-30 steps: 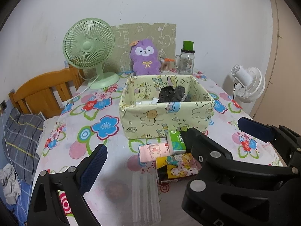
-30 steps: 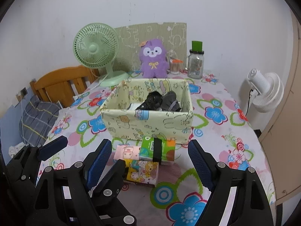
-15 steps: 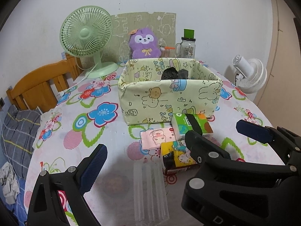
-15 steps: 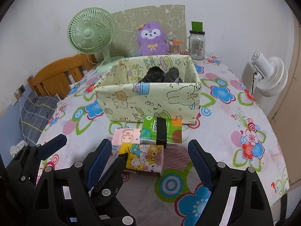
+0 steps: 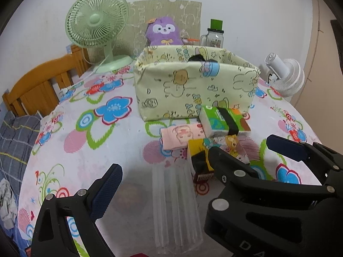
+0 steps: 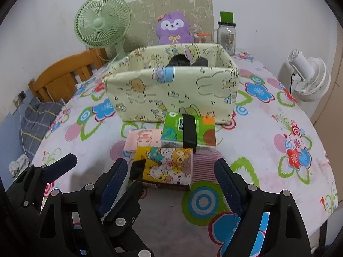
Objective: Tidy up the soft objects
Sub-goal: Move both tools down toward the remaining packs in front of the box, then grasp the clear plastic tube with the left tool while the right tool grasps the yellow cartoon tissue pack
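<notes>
Fingers (image 6: 115,175) apart before yellow pack (image 6: 166,167)

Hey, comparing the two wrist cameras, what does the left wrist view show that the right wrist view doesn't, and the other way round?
Only the left wrist view shows the clear ribbed plastic piece lying on the tablecloth.

Only the right wrist view shows the whole face of the yellow cartoon tissue pack, which the left view half hides.

Both show the fabric storage box, the green tissue pack, the pink tissue pack, the green fan, the purple plush, and both open, empty claws: left claw, right claw.
</notes>
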`<state>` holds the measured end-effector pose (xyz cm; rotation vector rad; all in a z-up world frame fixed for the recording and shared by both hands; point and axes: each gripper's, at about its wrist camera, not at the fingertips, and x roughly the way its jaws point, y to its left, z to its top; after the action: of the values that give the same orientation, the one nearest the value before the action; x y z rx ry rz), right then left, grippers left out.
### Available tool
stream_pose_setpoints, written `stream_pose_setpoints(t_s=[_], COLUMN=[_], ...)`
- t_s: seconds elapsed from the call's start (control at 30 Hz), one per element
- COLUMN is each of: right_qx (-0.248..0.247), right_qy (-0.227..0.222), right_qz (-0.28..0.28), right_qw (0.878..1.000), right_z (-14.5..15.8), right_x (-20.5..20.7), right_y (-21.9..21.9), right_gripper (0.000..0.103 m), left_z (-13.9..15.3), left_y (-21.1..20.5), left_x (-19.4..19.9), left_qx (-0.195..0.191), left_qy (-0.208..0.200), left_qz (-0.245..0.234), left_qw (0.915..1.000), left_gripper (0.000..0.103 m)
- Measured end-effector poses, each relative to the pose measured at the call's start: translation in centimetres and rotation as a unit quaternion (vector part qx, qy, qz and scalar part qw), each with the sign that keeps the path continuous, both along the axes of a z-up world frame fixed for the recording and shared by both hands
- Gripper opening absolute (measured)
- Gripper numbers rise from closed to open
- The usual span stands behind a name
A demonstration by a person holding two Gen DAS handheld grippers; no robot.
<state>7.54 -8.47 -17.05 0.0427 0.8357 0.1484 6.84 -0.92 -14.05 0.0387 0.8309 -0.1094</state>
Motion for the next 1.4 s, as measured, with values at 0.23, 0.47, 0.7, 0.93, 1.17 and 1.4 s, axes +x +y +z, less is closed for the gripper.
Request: stream_pose_setpoints(t_s=[0.23,0.47,0.7,0.93,1.17,1.4], right_qx=[-0.002,-0.015,-0.029,-0.029,-0.029,-0.017], right_qy=[0.021,0.035,0.021,0.024,0.03,0.043], right_qz=[-0.001,0.002,0.003,0.001,0.007,0.006], right_qw=[1.0,0.999,0.999,0.999,0.999,0.999], right_z=[-1.5,-2.5,-2.8,-3.3,-3.4,-4.0], right_x=[0.4,0.9,1.1,1.7,1.9,2.2], right_y=[0.1,0.4,1.3,1.5,2.0,2.1], right_gripper=[0.085,0.085,0.086,0.095,0.095,0.095], left_z=[-1.3,-2.2,-2.8,-3.1,-3.0,-2.9], left_y=[0.1,0.6,1.5,1.5,1.9,1.2], left_x=[0.2,0.3,0.6,0.6,0.6,0.3], left_qx=[-0.003,-0.01,-0.021,-0.01,-0.008,-0.007], left_qy=[0.015,0.029,0.044,0.046,0.043,0.04], left_qz=[0.003,0.006,0.019,0.023,0.028,0.013], left_qw=[0.9999,0.9995,0.9986,0.9987,0.9987,0.9991], left_gripper=[0.096,0.092,0.081,0.076,0.058,0.039])
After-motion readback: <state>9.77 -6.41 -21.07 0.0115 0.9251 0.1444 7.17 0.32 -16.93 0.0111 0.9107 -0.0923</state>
